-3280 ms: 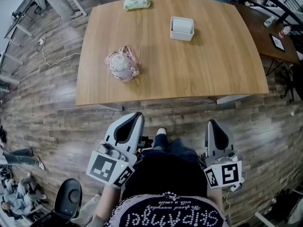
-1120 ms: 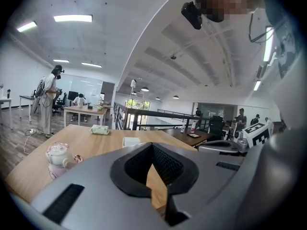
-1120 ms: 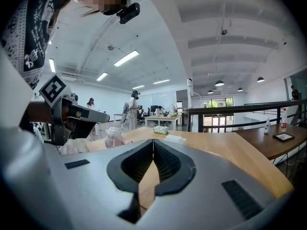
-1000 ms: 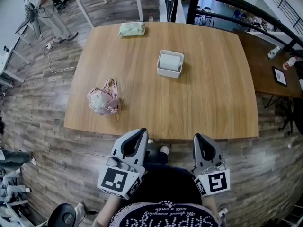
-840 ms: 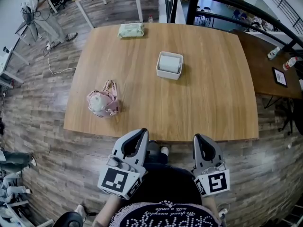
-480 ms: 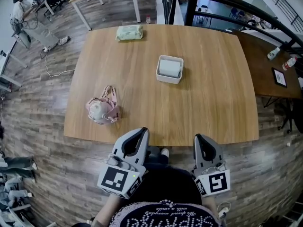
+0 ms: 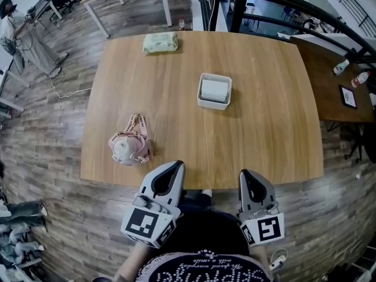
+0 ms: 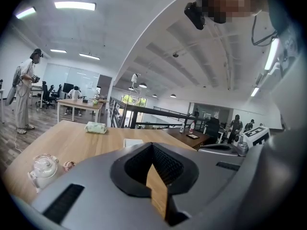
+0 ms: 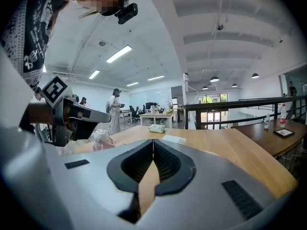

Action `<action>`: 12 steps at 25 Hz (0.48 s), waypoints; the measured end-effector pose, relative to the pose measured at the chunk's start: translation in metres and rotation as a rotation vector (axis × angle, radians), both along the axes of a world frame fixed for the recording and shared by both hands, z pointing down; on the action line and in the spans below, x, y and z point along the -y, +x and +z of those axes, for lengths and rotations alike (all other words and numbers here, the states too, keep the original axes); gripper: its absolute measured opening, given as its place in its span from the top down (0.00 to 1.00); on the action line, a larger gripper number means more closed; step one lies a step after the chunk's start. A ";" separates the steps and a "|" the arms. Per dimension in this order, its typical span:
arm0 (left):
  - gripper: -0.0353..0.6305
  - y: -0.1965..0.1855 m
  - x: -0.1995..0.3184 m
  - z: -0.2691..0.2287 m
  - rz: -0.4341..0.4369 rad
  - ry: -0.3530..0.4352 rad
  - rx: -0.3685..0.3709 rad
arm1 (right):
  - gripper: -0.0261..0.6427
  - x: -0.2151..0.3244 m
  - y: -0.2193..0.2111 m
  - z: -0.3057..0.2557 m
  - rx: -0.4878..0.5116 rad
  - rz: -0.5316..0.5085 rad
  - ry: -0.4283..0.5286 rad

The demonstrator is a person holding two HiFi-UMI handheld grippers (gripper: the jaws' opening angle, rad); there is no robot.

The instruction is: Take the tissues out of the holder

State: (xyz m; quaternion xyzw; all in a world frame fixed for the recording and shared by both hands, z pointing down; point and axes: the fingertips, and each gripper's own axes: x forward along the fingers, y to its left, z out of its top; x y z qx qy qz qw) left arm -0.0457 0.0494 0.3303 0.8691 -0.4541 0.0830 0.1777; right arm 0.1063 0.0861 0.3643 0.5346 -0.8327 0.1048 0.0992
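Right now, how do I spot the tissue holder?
Start from the big wooden table and look near its middle. The holder is the white, square, open-topped box with white tissues inside. That sets it apart from the pink bundle at the front-left edge and the pale green pack at the far edge.

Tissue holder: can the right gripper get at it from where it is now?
Probably yes. The right gripper hangs at the near edge of the table, and only bare wood lies between it and the tissue holder. Its jaws are shut, so they would need opening first.
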 end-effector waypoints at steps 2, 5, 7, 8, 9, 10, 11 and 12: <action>0.94 -0.003 0.004 0.001 0.001 -0.004 -0.002 | 0.94 0.003 -0.003 0.001 -0.001 0.001 -0.004; 0.94 -0.007 0.009 0.003 0.006 -0.013 -0.006 | 0.94 0.007 -0.006 0.001 -0.005 0.009 -0.010; 0.94 -0.009 0.013 0.003 0.013 -0.018 -0.009 | 0.94 0.010 -0.009 0.000 -0.008 0.014 -0.014; 0.94 -0.010 0.014 0.003 0.016 -0.019 -0.011 | 0.94 0.012 -0.010 0.000 -0.009 0.017 -0.015; 0.94 -0.012 0.016 0.003 0.020 -0.022 -0.012 | 0.94 0.013 -0.012 -0.001 -0.010 0.020 -0.015; 0.94 -0.013 0.018 0.004 0.023 -0.025 -0.013 | 0.94 0.014 -0.013 -0.002 -0.011 0.024 -0.015; 0.94 -0.014 0.019 0.004 0.027 -0.027 -0.014 | 0.94 0.014 -0.014 -0.002 -0.012 0.028 -0.016; 0.94 -0.014 0.020 0.003 0.032 -0.027 -0.014 | 0.94 0.014 -0.015 -0.003 -0.014 0.034 -0.016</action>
